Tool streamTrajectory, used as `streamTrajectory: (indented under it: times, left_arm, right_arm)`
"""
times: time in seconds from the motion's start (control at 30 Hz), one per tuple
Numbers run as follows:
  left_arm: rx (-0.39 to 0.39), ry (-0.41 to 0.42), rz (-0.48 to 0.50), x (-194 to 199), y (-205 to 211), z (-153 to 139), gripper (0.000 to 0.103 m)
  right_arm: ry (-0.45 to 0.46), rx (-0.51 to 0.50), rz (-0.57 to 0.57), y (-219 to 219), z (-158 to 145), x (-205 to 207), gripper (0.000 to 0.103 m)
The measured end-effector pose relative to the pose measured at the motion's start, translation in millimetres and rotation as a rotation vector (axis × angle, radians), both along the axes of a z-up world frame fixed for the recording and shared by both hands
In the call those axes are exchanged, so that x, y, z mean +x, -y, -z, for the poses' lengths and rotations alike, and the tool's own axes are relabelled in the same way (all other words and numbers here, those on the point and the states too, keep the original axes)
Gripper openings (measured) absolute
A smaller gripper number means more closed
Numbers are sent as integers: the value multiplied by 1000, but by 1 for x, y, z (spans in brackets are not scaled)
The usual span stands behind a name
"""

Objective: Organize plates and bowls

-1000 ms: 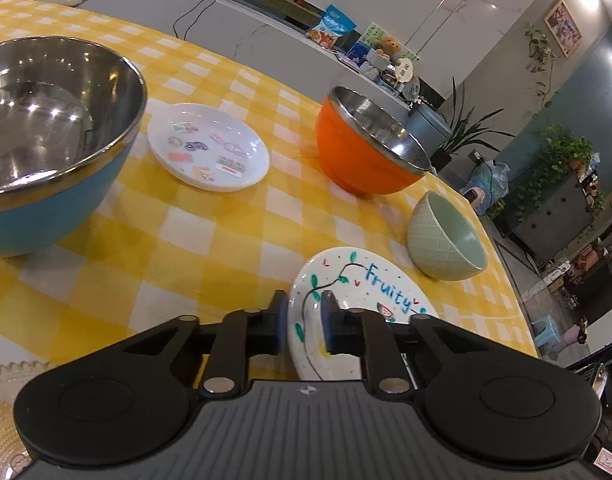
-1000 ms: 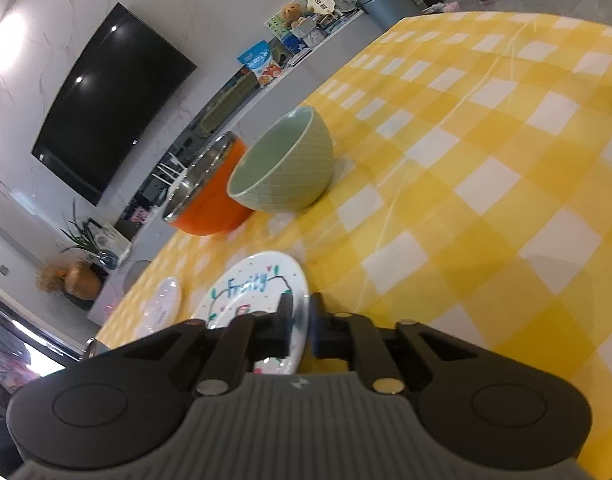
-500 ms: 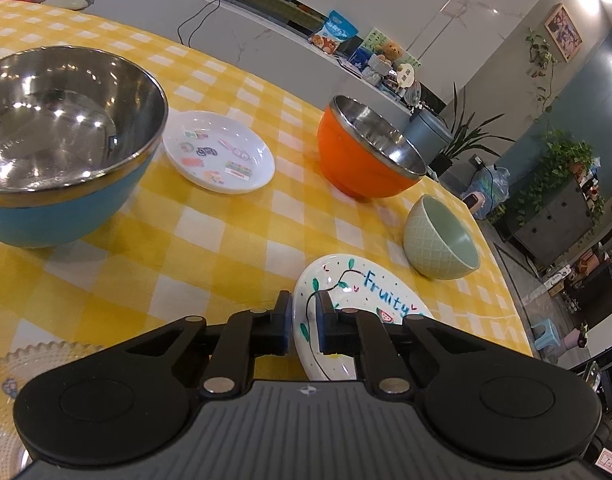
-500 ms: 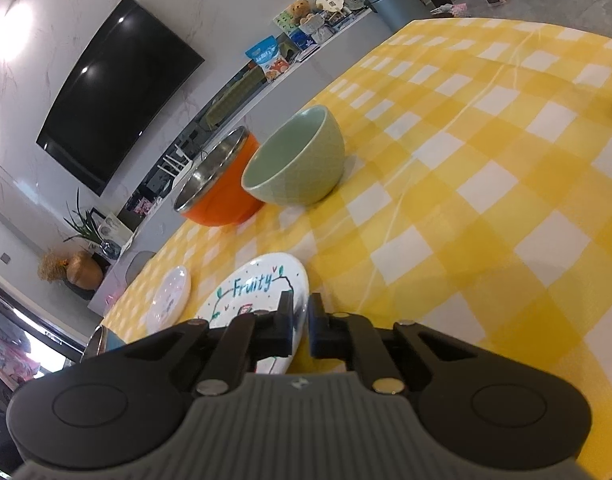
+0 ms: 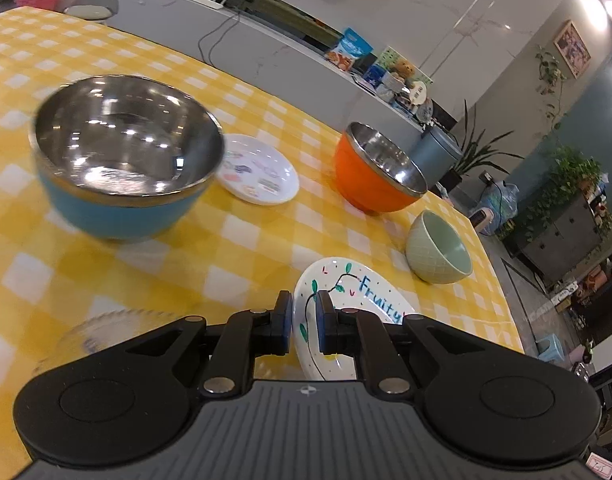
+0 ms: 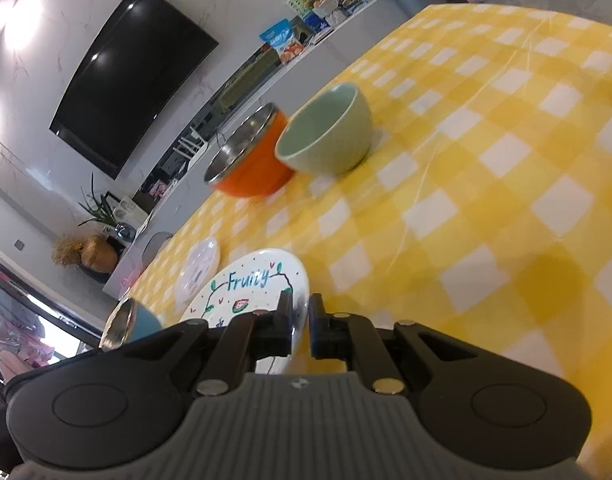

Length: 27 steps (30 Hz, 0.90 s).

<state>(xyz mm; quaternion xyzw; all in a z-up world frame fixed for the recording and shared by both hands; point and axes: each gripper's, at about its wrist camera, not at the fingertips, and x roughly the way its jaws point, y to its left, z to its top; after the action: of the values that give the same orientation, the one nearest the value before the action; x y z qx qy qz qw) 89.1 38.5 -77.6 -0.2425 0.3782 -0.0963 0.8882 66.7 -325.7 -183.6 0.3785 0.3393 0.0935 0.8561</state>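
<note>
A white plate lettered "Fruity" [image 5: 358, 292] [image 6: 246, 284] is held at two edges. My left gripper [image 5: 304, 312] is shut on its near rim, and my right gripper [image 6: 300, 312] is shut on the rim at the other side. Beyond it on the yellow checked tablecloth [image 5: 242, 248] stand a pale green bowl [image 5: 438, 252] [image 6: 326, 132] and an orange steel-lined bowl [image 5: 374, 176] [image 6: 250, 160]. A large blue steel-lined bowl [image 5: 118, 168] sits at the left, with a small white sticker plate [image 5: 262, 172] [image 6: 198, 268] just behind it.
A clear glass plate [image 5: 102, 328] lies at the near left, partly hidden by my left gripper. The table's edge [image 5: 494, 280] curves close behind the green bowl. A long grey counter [image 5: 266, 52] runs behind the table.
Both grippers have drawn back and risen a little with the Fruity plate still between their jaws. The blue bowl and other dishes now look farther off.
</note>
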Motion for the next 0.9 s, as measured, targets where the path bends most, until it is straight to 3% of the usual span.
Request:
streamTrajectory:
  times: [0.5,0.9]
  left_arm:
    - [38,-37,-121,-52,-46,-23,13]
    - [76,-75,-191,-67,-74,-21,13]
  right_arm:
    - [-11,14,-109,-48,-16,-36,6]
    - [-42,18,-158,-86,-16,-46,6]
